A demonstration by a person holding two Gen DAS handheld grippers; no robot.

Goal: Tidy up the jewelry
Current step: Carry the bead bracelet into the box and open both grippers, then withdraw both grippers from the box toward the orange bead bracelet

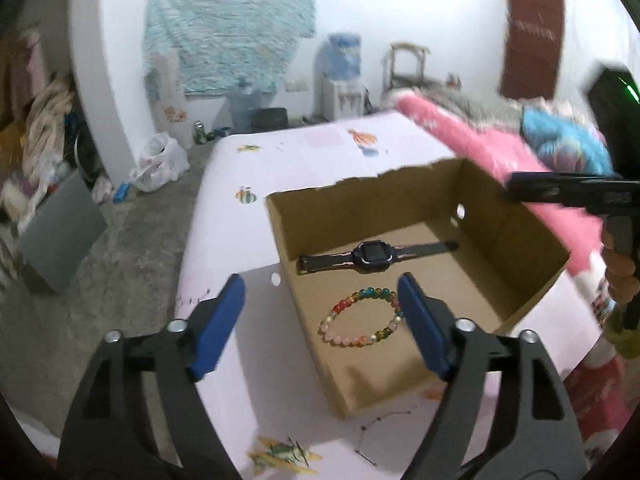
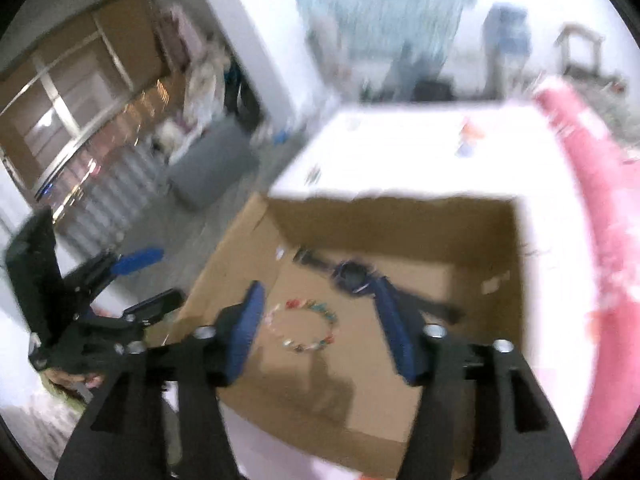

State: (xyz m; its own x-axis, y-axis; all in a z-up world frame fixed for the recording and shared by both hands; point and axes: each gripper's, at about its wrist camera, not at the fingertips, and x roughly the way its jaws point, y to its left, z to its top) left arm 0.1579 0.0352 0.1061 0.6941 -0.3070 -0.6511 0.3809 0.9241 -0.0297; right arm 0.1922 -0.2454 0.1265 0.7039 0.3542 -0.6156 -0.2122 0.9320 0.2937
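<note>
Bracelet [image 1: 361, 317] and watch [image 1: 374, 258] lie in box [image 1: 516, 240]

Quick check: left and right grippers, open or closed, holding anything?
Left gripper: open, nothing held, above the cardboard box.
Right gripper: open, nothing held; bead bracelet lies loose below.

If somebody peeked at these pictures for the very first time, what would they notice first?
Probably the rainbow bead bracelet, lying on the floor of the open cardboard box near its front. Just behind it, farther into the box, lies a dark watch stretched out flat. Big blue-tipped fingers of the left gripper frame the view, jaws wide apart with nothing held.
</note>
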